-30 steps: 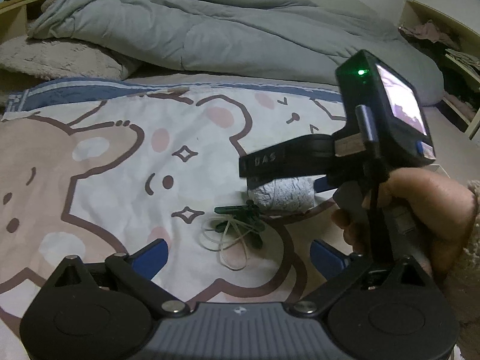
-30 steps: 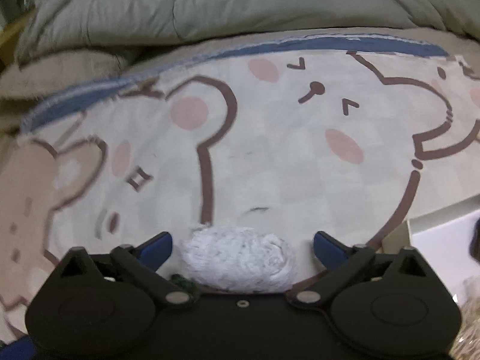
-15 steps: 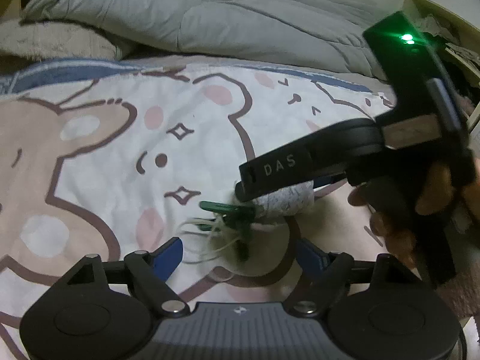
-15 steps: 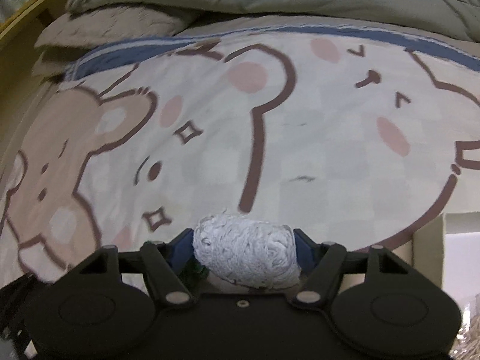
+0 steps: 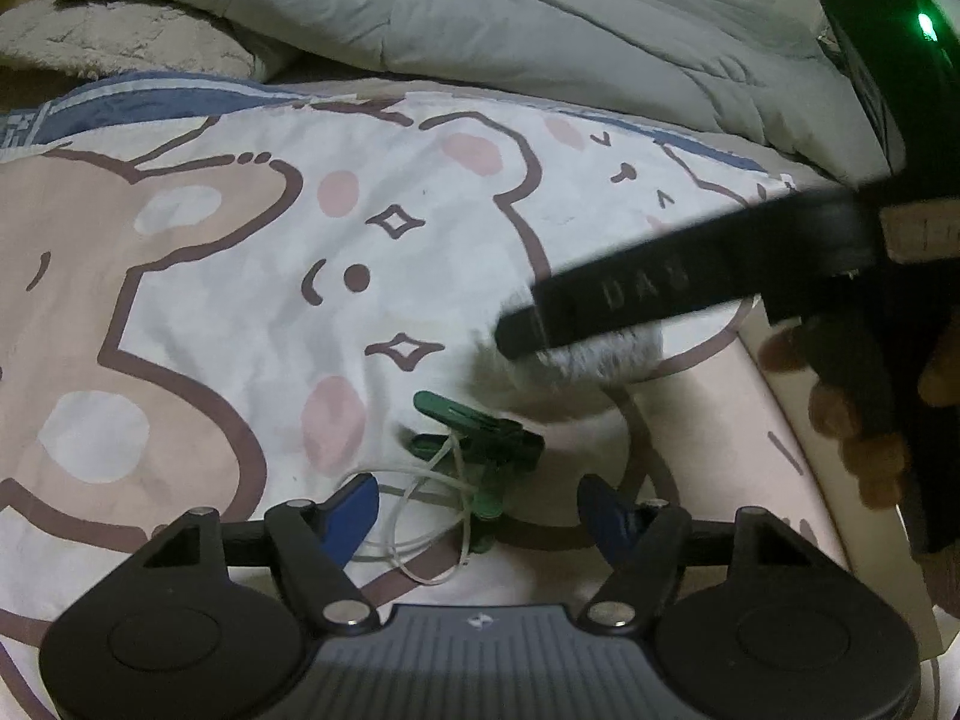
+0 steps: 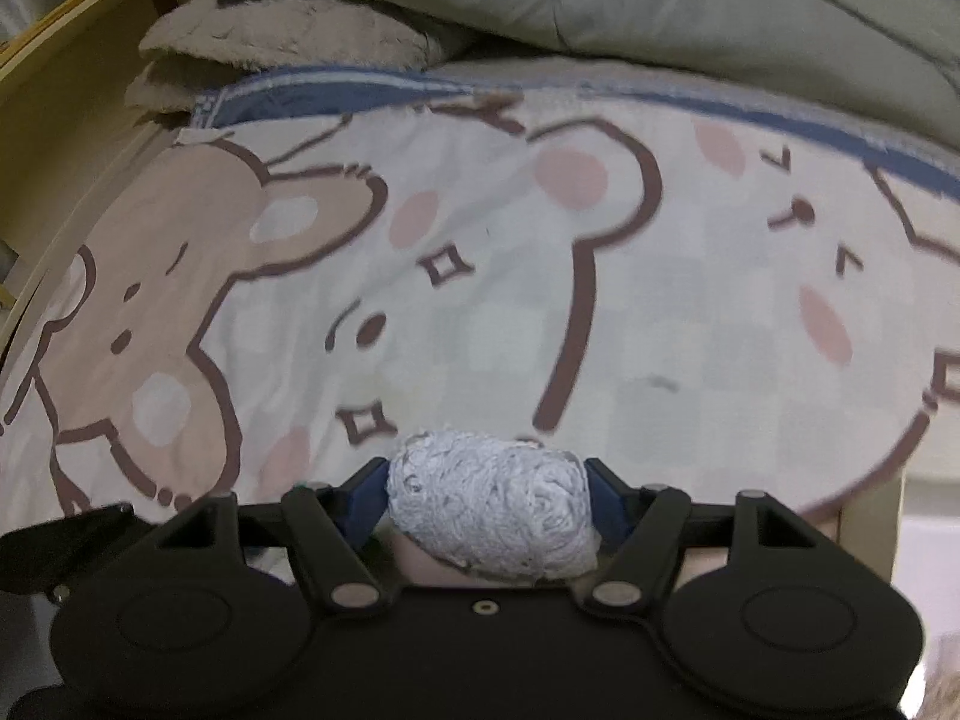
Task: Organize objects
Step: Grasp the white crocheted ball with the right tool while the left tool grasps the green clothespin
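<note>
A green clip (image 5: 480,438) tangled with pale elastic loops (image 5: 420,516) lies on the bear-print sheet (image 5: 210,300). My left gripper (image 5: 480,513) hangs low over it. Its blue pads (image 5: 354,510) stand on either side of the loops without touching them, and the jaws are closing. My right gripper (image 6: 489,495) is shut on a grey-white ball of yarn (image 6: 492,504), held just above the sheet. In the left wrist view that ball (image 5: 600,360) shows under the right gripper's black finger (image 5: 630,294), just beyond the clip. A person's hand (image 5: 864,444) holds the right tool.
A crumpled grey duvet (image 5: 480,18) and a fluffy pillow (image 5: 120,42) lie along the far side of the bed. A wooden bed frame (image 6: 72,90) runs down the left. A white box (image 6: 936,546) sits at the right edge of the sheet.
The right gripper closed on the yarn ball, rolled and lifted it off the sheet. The left gripper sank toward the green clip with its jaws narrowing around it.
</note>
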Tool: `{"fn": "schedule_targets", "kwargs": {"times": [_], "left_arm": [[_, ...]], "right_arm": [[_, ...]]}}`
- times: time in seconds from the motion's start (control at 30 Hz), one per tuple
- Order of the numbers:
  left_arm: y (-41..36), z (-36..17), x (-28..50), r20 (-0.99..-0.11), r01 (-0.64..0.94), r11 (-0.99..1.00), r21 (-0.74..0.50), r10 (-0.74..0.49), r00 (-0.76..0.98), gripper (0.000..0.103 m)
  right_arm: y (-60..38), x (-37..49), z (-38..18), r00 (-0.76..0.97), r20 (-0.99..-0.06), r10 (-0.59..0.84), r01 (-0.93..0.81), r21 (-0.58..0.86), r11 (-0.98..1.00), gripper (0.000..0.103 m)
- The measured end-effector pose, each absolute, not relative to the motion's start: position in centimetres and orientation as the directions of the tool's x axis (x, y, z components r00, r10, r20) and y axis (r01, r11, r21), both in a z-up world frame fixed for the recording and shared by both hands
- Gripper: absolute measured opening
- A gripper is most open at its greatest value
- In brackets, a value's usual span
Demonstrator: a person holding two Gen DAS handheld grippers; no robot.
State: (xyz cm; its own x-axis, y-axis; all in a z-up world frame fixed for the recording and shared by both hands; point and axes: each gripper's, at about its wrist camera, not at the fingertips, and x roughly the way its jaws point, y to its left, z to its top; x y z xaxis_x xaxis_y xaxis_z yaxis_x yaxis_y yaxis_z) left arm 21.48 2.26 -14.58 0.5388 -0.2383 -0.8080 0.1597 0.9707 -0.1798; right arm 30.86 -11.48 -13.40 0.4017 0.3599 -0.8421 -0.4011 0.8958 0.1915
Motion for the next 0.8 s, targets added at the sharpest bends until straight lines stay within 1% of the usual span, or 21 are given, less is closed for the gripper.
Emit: {"fn": "schedule_targets", "kwargs": {"times": [0.1, 0.27, 0.4, 0.43, 0.5, 0.57, 0.67, 0.8], "left_arm": [[2.0, -14.7, 21.4, -0.809, 0.178, 0.969, -0.171, -0.241, 0.536, 0.073], [1.9, -15.1, 21.4, -0.824, 0.185, 0.971, -0.151, -0.227, 0.520, 0.072], [2.4, -15.1, 21.5, -0.822, 0.157, 0.974, -0.164, -0.223, 0.524, 0.060], [2.4, -15.1, 21.6, -0.823, 0.158, 0.973, -0.167, -0.226, 0.522, 0.056], [2.3, -15.1, 21.6, -0.829, 0.175, 0.971, -0.164, -0.232, 0.509, 0.052], [1.8, -15.0, 21.6, -0.839, 0.198, 0.969, -0.147, -0.228, 0.495, 0.044], [1.2, -15.0, 21.5, -0.853, 0.231, 0.965, -0.122, -0.221, 0.472, 0.043], [1.2, -14.9, 21.3, -0.865, 0.254, 0.959, -0.123, -0.229, 0.446, 0.044]], "right_arm": [[-10.6, 31.3, -13.6, 0.400, -0.834, 0.379, -0.422, 0.200, 0.885, 0.070], [-9.5, 30.7, -14.3, 0.340, -0.850, 0.403, -0.481, 0.211, 0.851, 0.070], [-9.8, 30.5, -14.4, 0.288, -0.854, 0.433, -0.480, 0.262, 0.837, 0.070], [-10.0, 30.4, -14.4, 0.273, -0.855, 0.441, -0.479, 0.276, 0.833, 0.070], [-10.0, 30.1, -14.4, 0.257, -0.857, 0.446, -0.485, 0.285, 0.827, 0.070], [-10.0, 29.8, -14.3, 0.257, -0.858, 0.445, -0.497, 0.277, 0.822, 0.070], [-10.2, 29.8, -14.2, 0.257, -0.858, 0.445, -0.493, 0.280, 0.824, 0.070], [-10.4, 29.6, -14.1, 0.259, -0.859, 0.442, -0.491, 0.277, 0.826, 0.070]]}}
